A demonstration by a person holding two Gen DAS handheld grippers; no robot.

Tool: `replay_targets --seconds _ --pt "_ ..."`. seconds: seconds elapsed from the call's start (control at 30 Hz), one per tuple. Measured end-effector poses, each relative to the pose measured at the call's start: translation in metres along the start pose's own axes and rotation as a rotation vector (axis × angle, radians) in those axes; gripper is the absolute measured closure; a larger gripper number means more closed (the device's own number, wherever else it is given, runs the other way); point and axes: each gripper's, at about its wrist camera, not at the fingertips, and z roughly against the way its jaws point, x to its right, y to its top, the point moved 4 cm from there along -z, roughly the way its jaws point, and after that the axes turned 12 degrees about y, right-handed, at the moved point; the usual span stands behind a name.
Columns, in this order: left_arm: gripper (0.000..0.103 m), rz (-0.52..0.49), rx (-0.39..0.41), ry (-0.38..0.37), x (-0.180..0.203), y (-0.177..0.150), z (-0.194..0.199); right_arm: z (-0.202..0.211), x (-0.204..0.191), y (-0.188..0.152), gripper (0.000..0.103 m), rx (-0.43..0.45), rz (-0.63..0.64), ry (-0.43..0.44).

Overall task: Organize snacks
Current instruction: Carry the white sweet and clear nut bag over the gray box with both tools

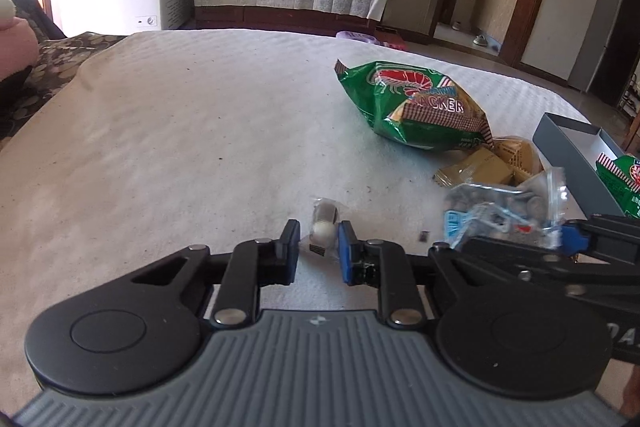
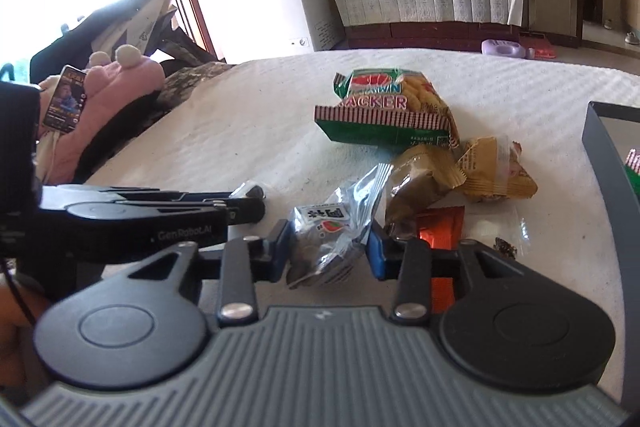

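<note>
A small clear-wrapped snack [image 1: 324, 227] is being bracketed on the white bed [image 1: 180, 147] by the left gripper [image 1: 319, 251], whose jaws are being held released on either side of it, apparently not yet pressing, so that it can be picked up cleanly. Just to the right, a clear zip bag of dark sweets [image 2: 328, 239] is being grasped by the right gripper [image 2: 329, 251], its jaws clenched on the bag's middle, presumably so the loose plastic is not slipping. Farther off, a green prawn-cracker bag [image 1: 416, 103] is being left lying on the bed, with two tan wrapped cakes [image 2: 460, 167] just beside its near edge and an orange sachet [image 2: 440, 227] close behind the right gripper. At the far right a grey box [image 1: 560, 139] is being used as the collecting place: a second green packet [image 1: 620, 179] is already lying in it, so the sorting is judged to be at an early stage, with most snacks still outside the box.
</note>
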Motion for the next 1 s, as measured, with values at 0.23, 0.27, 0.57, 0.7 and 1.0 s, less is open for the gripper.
replay_targets --seconds 0.23,0.27,0.57,0.7,1.0 --pt "0.080 -0.014 0.029 -0.009 0.010 0.003 0.015 0.027 -0.006 0.005 0.061 0.038 0.026 -0.005" --pt "0.080 -0.017 0.036 -0.010 0.012 0.004 0.017 0.031 -0.006 0.006 0.061 0.049 0.028 -0.004" --pt "0.080 -0.031 0.059 -0.035 0.028 0.008 0.035 0.057 0.002 0.008 0.064 0.070 0.013 -0.016" --pt "0.080 -0.046 0.076 -0.049 0.035 0.009 0.043 0.066 -0.006 0.013 0.064 0.095 0.027 0.003" --pt "0.080 -0.067 0.099 -0.078 0.057 0.011 0.058 0.103 -0.001 0.016 0.064 0.140 0.025 -0.019"
